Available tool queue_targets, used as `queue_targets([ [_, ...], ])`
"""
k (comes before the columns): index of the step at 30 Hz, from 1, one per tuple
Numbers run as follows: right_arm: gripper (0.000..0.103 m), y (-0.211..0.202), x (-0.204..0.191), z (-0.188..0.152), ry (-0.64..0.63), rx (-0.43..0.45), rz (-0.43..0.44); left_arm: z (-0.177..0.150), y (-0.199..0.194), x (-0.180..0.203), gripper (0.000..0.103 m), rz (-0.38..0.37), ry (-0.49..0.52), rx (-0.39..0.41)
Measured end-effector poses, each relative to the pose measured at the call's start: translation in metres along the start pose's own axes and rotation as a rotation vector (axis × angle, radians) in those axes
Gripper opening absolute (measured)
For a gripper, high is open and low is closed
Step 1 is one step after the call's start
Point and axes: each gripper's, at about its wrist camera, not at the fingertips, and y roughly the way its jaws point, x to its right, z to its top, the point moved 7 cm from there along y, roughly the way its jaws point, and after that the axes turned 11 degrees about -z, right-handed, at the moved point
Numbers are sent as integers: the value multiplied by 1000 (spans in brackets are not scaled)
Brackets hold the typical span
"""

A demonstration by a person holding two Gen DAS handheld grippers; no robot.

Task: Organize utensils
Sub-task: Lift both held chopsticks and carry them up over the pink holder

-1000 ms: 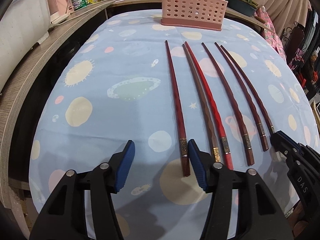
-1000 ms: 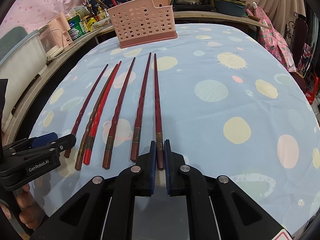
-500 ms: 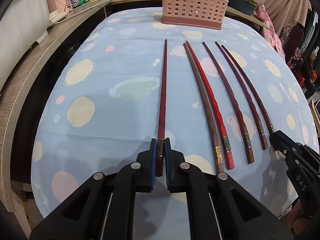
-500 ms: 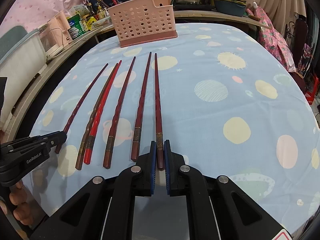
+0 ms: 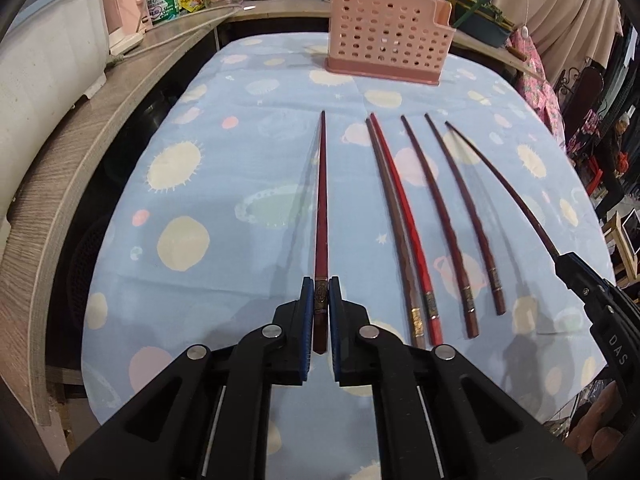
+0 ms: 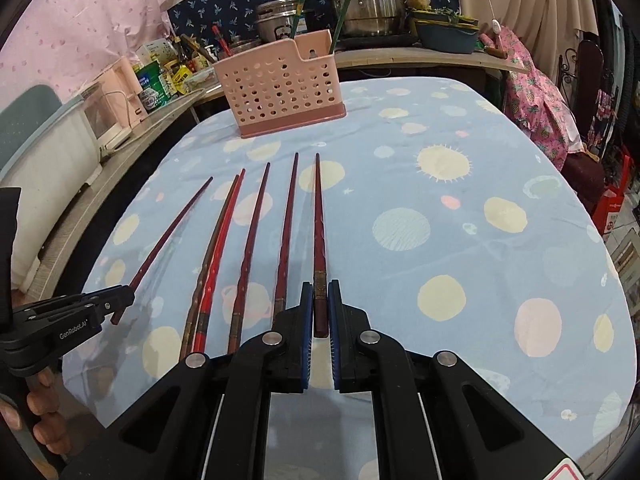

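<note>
My left gripper (image 5: pixel 321 292) is shut on the thick end of a dark red chopstick (image 5: pixel 321 200) and holds it lifted off the blue tablecloth (image 5: pixel 224 208). My right gripper (image 6: pixel 320 296) is shut on another dark red chopstick (image 6: pixel 319 220), also raised; it shows at the right of the left wrist view (image 5: pixel 504 184). Several more chopsticks lie side by side between them, among them a bright red one (image 5: pixel 404 216). A pink perforated utensil basket (image 5: pixel 384 48) stands at the table's far end, also in the right wrist view (image 6: pixel 280 84).
A wooden counter (image 5: pixel 100 132) with appliances and bottles runs along the left. Steel pots (image 6: pixel 360 4) and a blue tub stand behind the basket. Pink cloth hangs at the far right (image 6: pixel 532 100). The table edge is close below both grippers.
My left gripper moved over the leftmost chopstick, closed on it and lifted it. My right gripper, shut on its chopstick throughout, has raised it off the cloth.
</note>
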Motion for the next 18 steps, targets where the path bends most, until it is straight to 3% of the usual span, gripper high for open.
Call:
queue_targets([
  [12, 7, -50, 11, 84, 43, 193, 30, 66, -60, 5, 7, -36, -2, 159],
  [18, 7, -61, 20, 127, 101, 249, 73, 104, -79, 6, 7, -52, -6, 223],
])
